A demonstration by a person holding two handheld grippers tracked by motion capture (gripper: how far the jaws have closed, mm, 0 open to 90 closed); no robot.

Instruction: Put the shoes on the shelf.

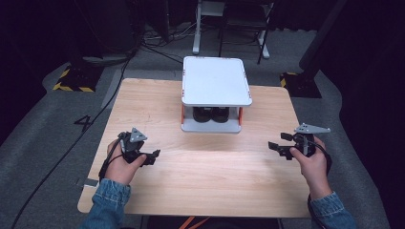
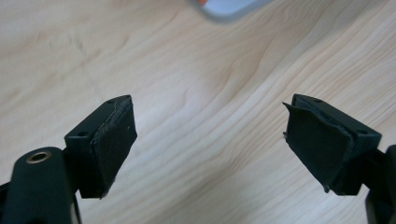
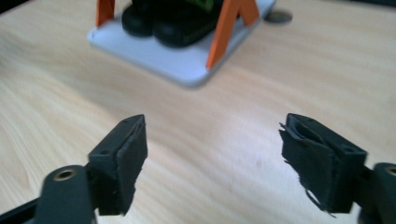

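A white two-shelf rack [image 1: 216,81] with orange posts stands at the far middle of the wooden table [image 1: 205,176]. A pair of black shoes [image 1: 212,114] sits on its lower shelf. My left gripper [image 1: 155,156] is held over the table's near left, open, with only bare wood between its pads [image 2: 112,144]. My right gripper [image 1: 278,141] is over the near right, open and empty, and points toward the rack [image 3: 177,65] and the shoes [image 3: 173,23]. Both grippers are well apart from the rack. A blurred corner of the rack [image 2: 229,7] shows at the top of the left gripper view.
A small grey disc [image 3: 278,17] lies on the table just past the rack. Black cables [image 1: 62,152] run over the grey floor at the left. Yellow-and-black striped stand bases [image 1: 71,83] and white desk legs [image 1: 196,28] stand beyond the table's far edge.
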